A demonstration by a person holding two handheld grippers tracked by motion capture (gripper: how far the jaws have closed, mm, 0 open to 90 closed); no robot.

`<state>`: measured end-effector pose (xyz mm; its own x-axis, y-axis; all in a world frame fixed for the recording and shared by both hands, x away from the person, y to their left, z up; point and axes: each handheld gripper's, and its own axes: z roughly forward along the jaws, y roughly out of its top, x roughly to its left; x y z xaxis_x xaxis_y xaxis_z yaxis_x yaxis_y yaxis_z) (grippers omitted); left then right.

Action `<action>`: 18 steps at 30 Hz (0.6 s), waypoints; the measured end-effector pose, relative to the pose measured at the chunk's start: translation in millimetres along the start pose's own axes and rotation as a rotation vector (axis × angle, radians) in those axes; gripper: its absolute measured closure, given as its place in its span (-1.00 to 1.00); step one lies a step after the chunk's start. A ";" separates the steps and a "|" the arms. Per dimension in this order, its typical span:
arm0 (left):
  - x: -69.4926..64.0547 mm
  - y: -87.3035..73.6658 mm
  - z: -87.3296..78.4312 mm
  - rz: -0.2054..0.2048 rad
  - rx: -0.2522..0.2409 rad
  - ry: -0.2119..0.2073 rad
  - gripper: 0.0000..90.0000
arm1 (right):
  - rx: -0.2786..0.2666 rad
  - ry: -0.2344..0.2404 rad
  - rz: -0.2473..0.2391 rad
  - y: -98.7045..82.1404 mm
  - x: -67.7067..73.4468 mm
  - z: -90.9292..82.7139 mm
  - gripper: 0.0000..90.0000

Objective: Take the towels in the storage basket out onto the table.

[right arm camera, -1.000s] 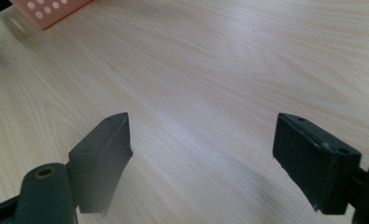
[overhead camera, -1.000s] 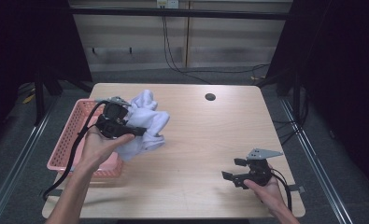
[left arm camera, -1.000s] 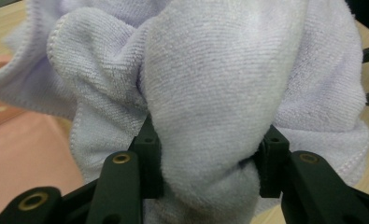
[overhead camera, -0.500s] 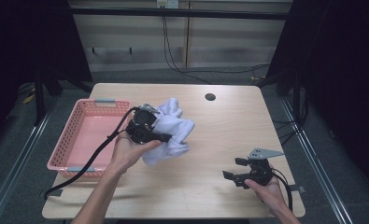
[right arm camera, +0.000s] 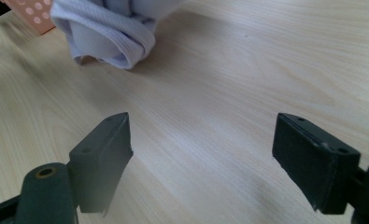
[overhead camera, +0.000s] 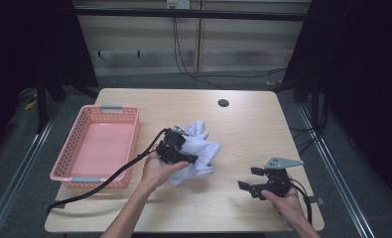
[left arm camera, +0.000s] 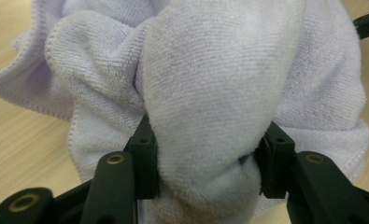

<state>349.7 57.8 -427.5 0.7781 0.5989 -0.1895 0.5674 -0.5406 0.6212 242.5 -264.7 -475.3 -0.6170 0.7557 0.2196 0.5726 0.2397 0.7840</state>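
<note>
High view: the left gripper [overhead camera: 183, 153] sits at the middle of the table [overhead camera: 243, 124], pressed into a bunched pale towel [overhead camera: 201, 148] that lies on the wood just right of the pink basket [overhead camera: 92, 148]. The basket looks empty. The right gripper [overhead camera: 250, 181] rests near the table's front right, well apart from the towel, with nothing between its jaws. A dark round hole [overhead camera: 223, 103] shows near the far edge.

Left gripper view: a thick fold of the towel [left arm camera: 210, 107] fills the gap between the jaws, and both pads touch the cloth on either side. The jaws have just been opening a little, so the hold on that fold looks to be loosening, though the pads are on it at this moment. The rest of the cloth spreads onto the wood behind.

Right gripper view: the right gripper [right arm camera: 201, 149] stands wide open over bare wood, the towel [right arm camera: 112, 32] lying ahead at the upper left, with a corner of the basket [right arm camera: 30, 11] beyond.

Risks, as I judge them: if the left jaws part while the hand is lifting away, the terry loops may snag a pad and drag the bundle out of place. If the aim is to spread the towel, the tight bunching could hide its edges, so the right gripper may pinch several layers and not one corner.
</note>
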 end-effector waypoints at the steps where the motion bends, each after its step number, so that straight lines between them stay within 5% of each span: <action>1: 0.3 -3.1 6.3 -0.008 -0.018 0.019 0.12 | 0.001 0.001 0.001 0.1 0.2 0.0 -0.57; 10: 0.0 -7.0 15.3 -0.004 -0.055 0.001 -0.13 | -0.004 -0.012 -0.014 2.7 1.6 0.9 -0.57; 16: 2.6 -11.8 -4.9 -0.006 -0.113 -0.020 -0.46 | -0.013 -0.024 -0.046 12.7 9.4 2.7 -0.59; 18: 2.4 -16.2 -14.5 -0.001 -0.133 0.004 -0.47 | -0.025 -0.027 -0.060 18.5 13.8 4.3 -0.62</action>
<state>338.4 76.5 -426.9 0.7762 0.6019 -0.1876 0.5274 -0.4568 0.7164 246.9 -247.2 -460.3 -0.6345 0.7569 0.1565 0.5214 0.2697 0.8096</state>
